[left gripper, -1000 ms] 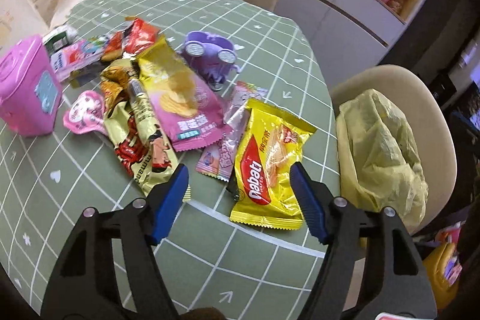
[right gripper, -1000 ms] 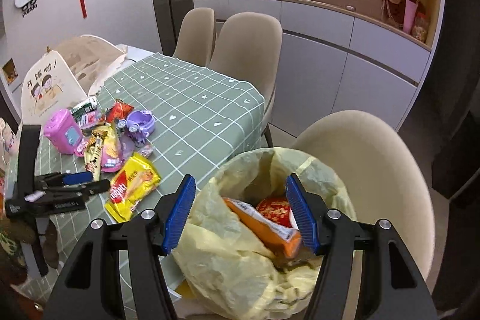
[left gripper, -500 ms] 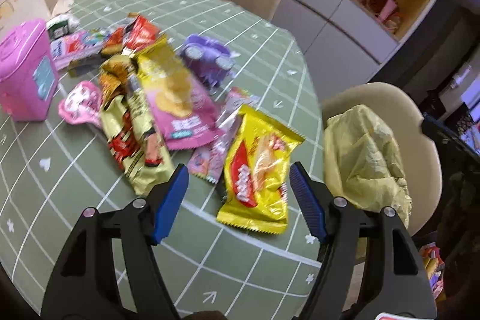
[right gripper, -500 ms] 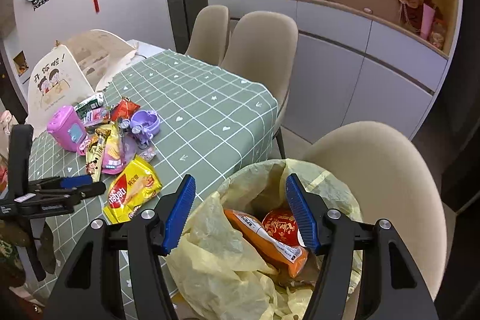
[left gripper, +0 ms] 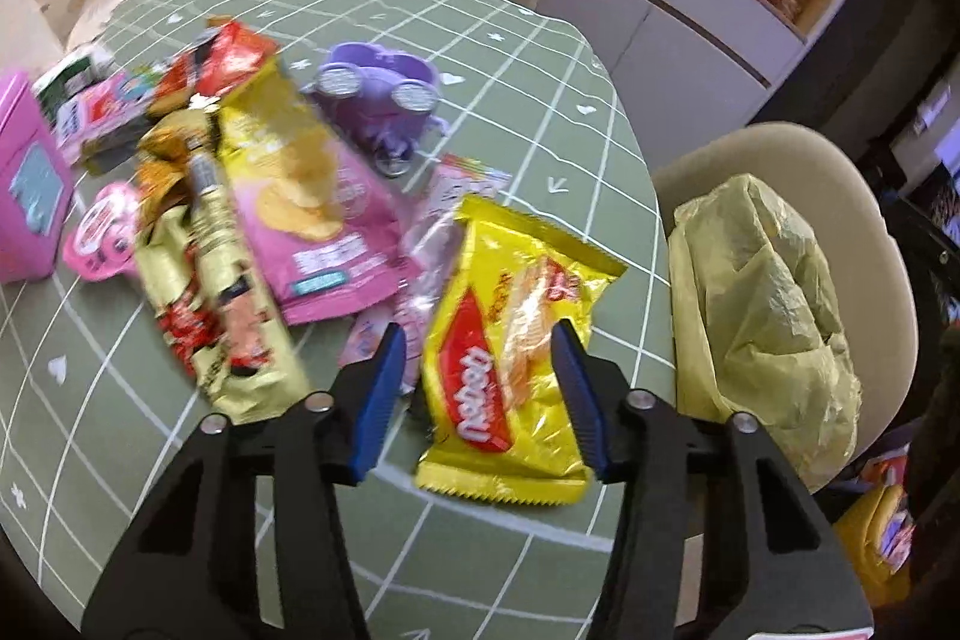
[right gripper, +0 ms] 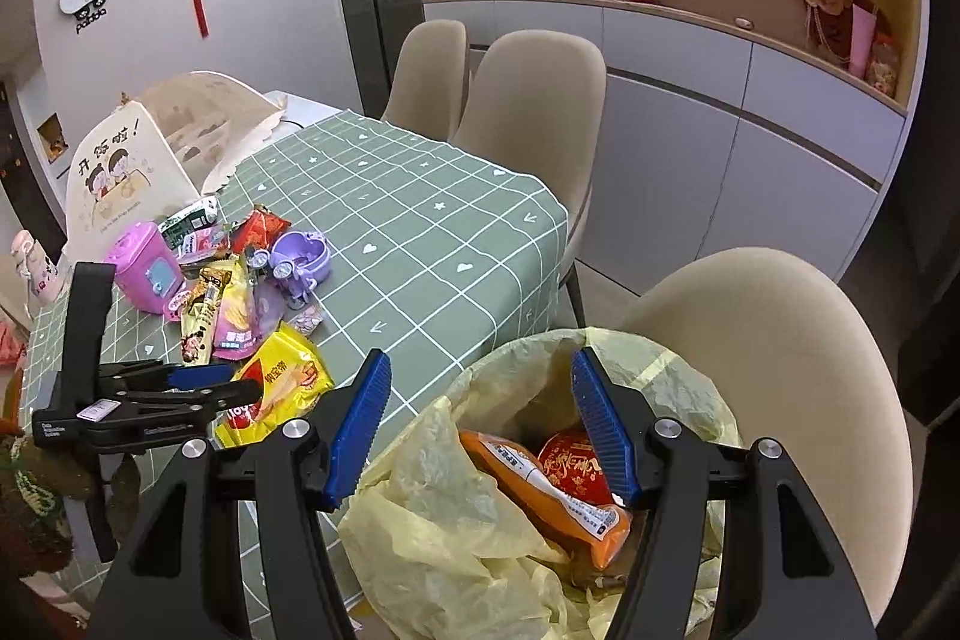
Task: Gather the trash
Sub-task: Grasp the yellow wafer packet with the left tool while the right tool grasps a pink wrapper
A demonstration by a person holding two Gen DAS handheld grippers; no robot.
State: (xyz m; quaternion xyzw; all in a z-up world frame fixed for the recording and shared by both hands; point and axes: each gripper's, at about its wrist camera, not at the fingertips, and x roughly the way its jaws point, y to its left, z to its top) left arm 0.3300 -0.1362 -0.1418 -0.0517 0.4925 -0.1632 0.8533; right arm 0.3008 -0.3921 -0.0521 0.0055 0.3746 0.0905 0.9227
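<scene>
Left hand-held gripper [left gripper: 477, 388]: blue pads closing around a glossy yellow snack packet [left gripper: 516, 370] lying near the green checked worktop's [left gripper: 180, 472] edge. Right hand-held gripper [right gripper: 480, 424]: jaws wide, empty, above a yellow plastic trash bag [right gripper: 456, 532] on a beige chair [right gripper: 798, 370].

**Colours and patterns on the bench**

Sage-green cloth [left gripper: 522, 88] over the bench, gridded in white with small white hearts, stars and arrows. Glossy yellow wafer packet [left gripper: 510, 364], red label with white letters. Pink-and-yellow crisp bag [left gripper: 312, 214] printed with pale crisps. Gold-and-red wrapper [left gripper: 210, 304]. Lilac toy scooter [left gripper: 384, 100], silver-grey discs. Hot-pink box [right gripper: 144, 274], teal patch. Pale yellow bin bag [right gripper: 456, 538] holding an orange packet [right gripper: 540, 496] and a red-and-gold one [right gripper: 570, 466]. Black left claw [left gripper: 474, 388] and right claw [right gripper: 480, 424], ribbed blue pads. Beige chair [right gripper: 774, 376].
</scene>
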